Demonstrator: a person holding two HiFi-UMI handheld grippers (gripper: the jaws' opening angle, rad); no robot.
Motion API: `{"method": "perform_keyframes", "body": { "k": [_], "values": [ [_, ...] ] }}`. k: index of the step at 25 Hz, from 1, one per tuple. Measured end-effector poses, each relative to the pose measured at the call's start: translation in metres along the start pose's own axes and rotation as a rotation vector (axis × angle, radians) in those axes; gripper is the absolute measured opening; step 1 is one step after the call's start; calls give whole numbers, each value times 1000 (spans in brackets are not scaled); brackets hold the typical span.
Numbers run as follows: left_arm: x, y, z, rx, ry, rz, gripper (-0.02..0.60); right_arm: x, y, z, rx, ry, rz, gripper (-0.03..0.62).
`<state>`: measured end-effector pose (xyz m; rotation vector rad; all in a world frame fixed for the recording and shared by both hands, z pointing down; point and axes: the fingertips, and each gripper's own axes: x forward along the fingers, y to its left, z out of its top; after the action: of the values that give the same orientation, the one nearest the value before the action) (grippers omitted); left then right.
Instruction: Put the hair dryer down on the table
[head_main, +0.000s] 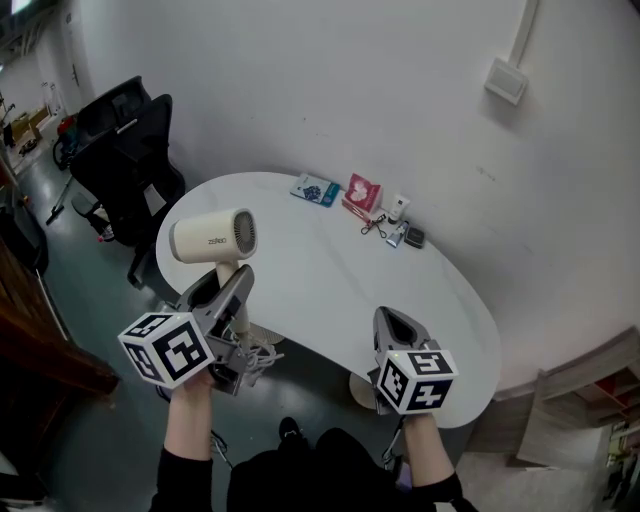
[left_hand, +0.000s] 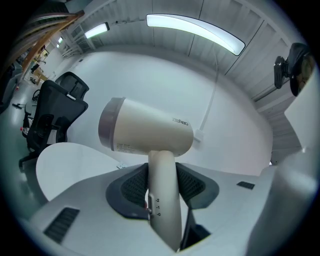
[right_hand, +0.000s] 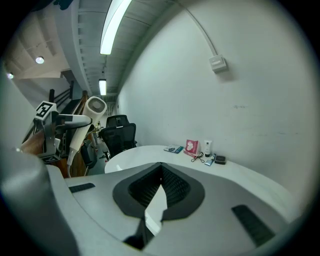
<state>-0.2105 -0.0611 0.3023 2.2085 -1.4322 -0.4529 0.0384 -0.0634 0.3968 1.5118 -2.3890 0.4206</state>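
Leftmost, a black office chair (head_main: 125, 150) is noted beyond the worktop's end.

Next, the left hand-held gripper (head_main: 236, 290) is seen clenched on the handle of the cream hair dryer (head_main: 213, 237). Both ribbed pads are pressed against the handle's sides, just below the barrel. The dryer is carried handle-down and barrel-up, in the air over the near left edge of the white oval worktop (head_main: 330, 285), and is not yet set on it.

Handling, as judged:
- The shell is rigid plastic, smooth and likely slippery.
- It is probably fairly light, but top-heavy when held by the handle.
- The handle is thought the right place to be gripped, as it is now.
- The round barrel could be expected to roll, so it is best laid on its side with the handle as a stop.
- A pale cord (right_hand: 71, 150) appears to hang from the handle's end and may drag.

Writing:
- A short grey brand word is printed on the barrel, too small to be read with confidence.
- Switch marks 2, 1, 0 are read down the handle.
- Fine print near the barrel's rear cannot be read.

Along the far edge a blue packet (head_main: 315, 189), a pink packet (head_main: 363, 192), a white bottle (head_main: 399, 208) and a dark case (head_main: 414, 237) are set close together; their print is illegible.

Rightmost, the right hand-held gripper (head_main: 397, 322) is held over the near edge, its jaws drawn together at the tips with nothing grasped.
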Motion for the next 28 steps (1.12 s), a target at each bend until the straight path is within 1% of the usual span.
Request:
{"method": "perform_keyframes", "body": {
  "k": [5, 9, 13, 20, 25, 28],
  "values": [
    [39, 13, 22, 34, 4, -23, 169, 32, -2, 7, -34, 26, -4, 2],
    [74, 21, 28, -9, 6, -48, 169, 56, -11, 22, -42, 28, -14, 2],
    [108, 30, 29, 9, 34, -48, 169, 86, -16, 39, -51, 22, -6, 2],
    [180, 44, 36, -3, 66, -74, 169, 130, -36, 53, -38, 17, 6, 2],
    [232, 57, 37, 49, 84, -83, 169, 155, -58, 58, -23, 37, -21, 2],
    [258, 64, 34, 66, 85, -96, 169, 167, -72, 59, -14, 50, -40, 2]
  ]
}}
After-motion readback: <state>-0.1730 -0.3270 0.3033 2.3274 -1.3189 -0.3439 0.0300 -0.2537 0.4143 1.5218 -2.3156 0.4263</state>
